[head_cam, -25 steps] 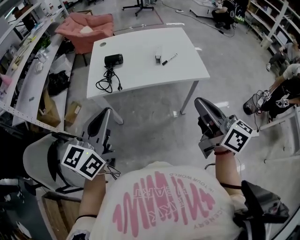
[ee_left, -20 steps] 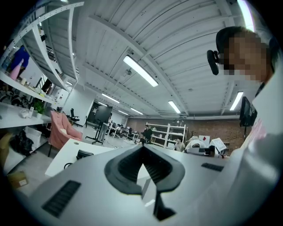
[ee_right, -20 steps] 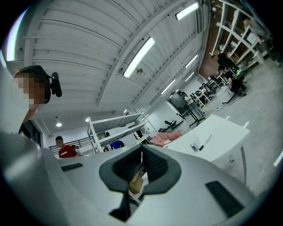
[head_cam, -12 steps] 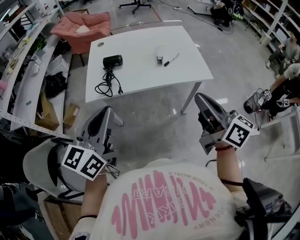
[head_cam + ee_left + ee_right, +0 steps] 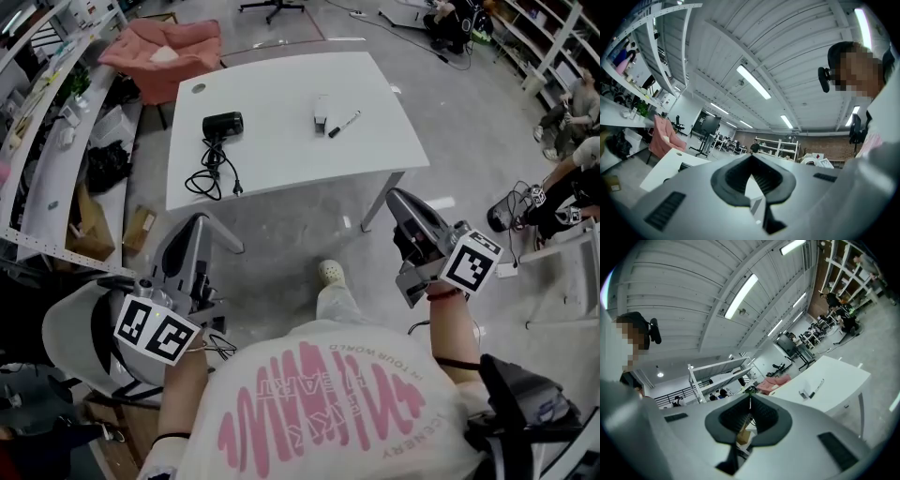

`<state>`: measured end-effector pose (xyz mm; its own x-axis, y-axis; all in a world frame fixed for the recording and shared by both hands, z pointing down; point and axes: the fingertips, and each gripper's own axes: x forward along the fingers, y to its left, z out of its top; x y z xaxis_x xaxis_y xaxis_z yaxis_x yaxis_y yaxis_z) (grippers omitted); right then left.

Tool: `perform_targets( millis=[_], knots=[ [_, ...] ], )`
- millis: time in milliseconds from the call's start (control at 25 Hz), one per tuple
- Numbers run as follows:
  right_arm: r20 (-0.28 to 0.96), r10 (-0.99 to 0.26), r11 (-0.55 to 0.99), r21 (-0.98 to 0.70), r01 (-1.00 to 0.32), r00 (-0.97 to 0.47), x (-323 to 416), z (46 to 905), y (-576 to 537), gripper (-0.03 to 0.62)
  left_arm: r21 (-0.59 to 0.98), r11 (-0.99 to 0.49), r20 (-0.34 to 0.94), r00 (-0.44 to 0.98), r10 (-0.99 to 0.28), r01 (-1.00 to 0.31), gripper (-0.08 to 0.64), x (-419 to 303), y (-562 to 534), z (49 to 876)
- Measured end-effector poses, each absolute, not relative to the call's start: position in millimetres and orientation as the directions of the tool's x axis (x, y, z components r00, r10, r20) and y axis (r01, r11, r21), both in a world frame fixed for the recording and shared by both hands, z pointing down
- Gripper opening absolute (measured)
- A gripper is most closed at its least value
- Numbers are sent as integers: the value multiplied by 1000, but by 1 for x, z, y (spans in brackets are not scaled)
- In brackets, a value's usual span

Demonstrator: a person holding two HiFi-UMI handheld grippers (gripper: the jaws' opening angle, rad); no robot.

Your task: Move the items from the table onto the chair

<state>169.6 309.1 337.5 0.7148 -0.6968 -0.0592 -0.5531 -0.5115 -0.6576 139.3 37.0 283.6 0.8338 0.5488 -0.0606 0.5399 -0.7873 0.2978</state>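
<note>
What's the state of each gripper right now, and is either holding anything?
Left gripper: closed, nothing between the jaws.
Right gripper: closed, nothing between the jaws.

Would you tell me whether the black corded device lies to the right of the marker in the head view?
No, the black corded device lies left of the marker on the table.
</note>
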Motion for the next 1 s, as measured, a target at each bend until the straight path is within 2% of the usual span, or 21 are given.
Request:
perform_targets(
  millis=[200,640,1000],
  knots=[
    [-45,-693,-508,-678,-532,720,207,337,321,17,267,-811,16,839,544,521,9,165,52,294],
    [-2,-759,-500,-637,-586,651,296,348,340,17,272,-845,54,869,491,461,9,233,77,300],
    [94,-818,-508,-580,-636,568,362,374,340,15,278,-877,80,900,428,392,9,285,85,311]
  ],
)
